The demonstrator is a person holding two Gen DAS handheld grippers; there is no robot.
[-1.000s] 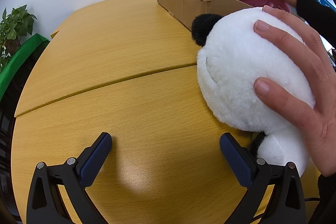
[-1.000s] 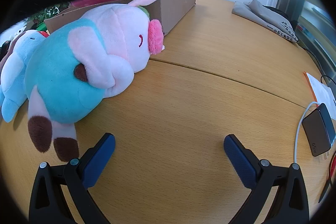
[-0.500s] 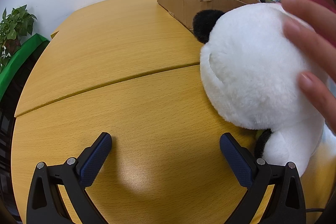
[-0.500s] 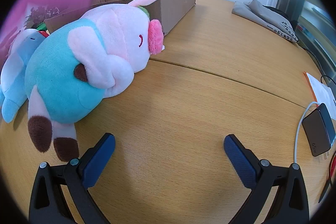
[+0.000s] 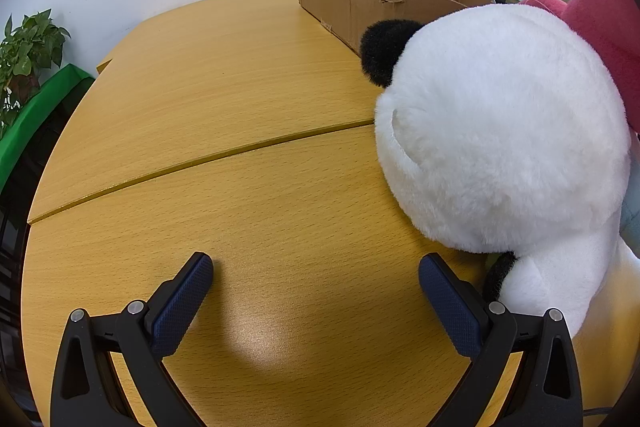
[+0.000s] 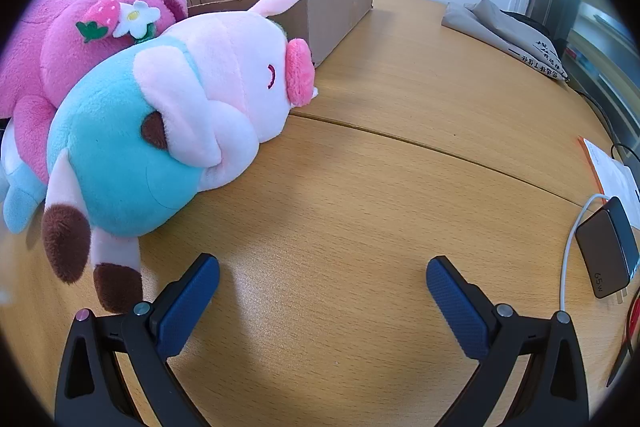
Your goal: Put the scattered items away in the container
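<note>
Gaping wide, left tool [image 5: 316,279] and right tool [image 6: 323,281] hold nothing.

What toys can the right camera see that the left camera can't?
Only the right wrist view shows the pink-and-teal pig plush, a light blue plush behind it, the charger and the folded grey cloth.

Only the left wrist view shows the white panda plush and the potted plant.

Both show the pink strawberry plush, the cardboard box, the wooden table and an open, empty tool.
</note>
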